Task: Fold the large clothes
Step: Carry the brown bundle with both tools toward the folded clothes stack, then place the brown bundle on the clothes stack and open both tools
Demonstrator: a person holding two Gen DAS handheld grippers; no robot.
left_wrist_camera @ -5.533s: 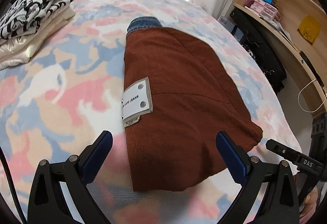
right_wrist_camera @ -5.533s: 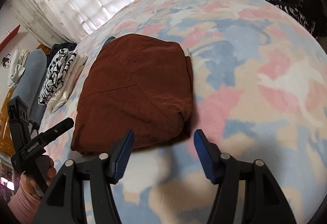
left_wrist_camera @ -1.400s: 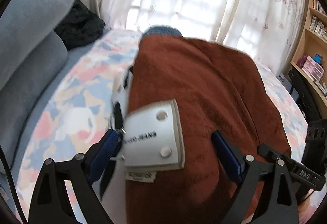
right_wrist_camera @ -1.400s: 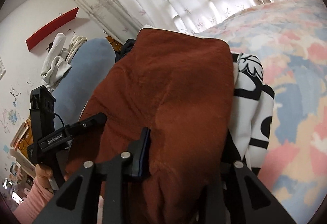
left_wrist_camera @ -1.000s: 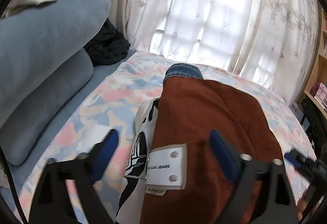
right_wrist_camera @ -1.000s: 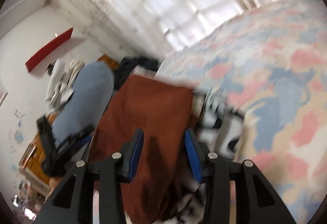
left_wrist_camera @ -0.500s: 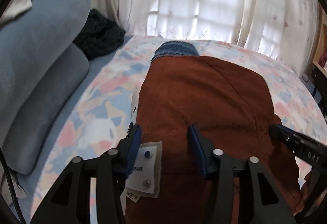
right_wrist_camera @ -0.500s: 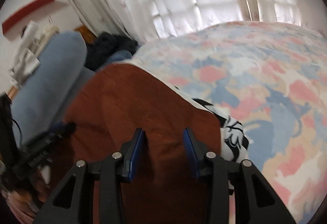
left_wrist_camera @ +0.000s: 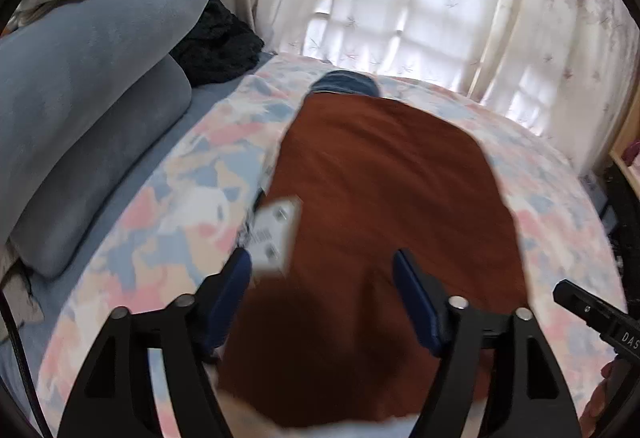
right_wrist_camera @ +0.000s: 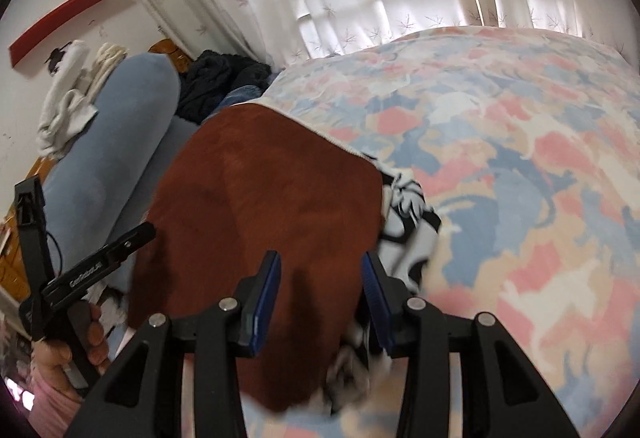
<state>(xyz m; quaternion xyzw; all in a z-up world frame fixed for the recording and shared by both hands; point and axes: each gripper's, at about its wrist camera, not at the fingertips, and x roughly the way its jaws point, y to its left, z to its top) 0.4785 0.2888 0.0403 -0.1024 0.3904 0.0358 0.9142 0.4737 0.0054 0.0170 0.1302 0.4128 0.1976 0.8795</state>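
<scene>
Both hand-held grippers [left_wrist_camera: 322, 288] [right_wrist_camera: 322, 296] — low, over garment [left_wrist_camera: 384, 198]

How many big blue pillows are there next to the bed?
2. One big blue pillow is on top with white cloth draped on it, and a greyer one lies under it, both along the left edge of the bedspread. More may be hidden.

rust-brown garment [left_wrist_camera: 384, 206] | folded flat | atop black-and-white garment [right_wrist_camera: 404, 222]

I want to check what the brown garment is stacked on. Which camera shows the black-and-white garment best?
The right wrist view: the black-and-white garment sticks out from under the brown garment on its right side. The left wrist view shows only a blurred sliver of it beside the white tag.
</scene>
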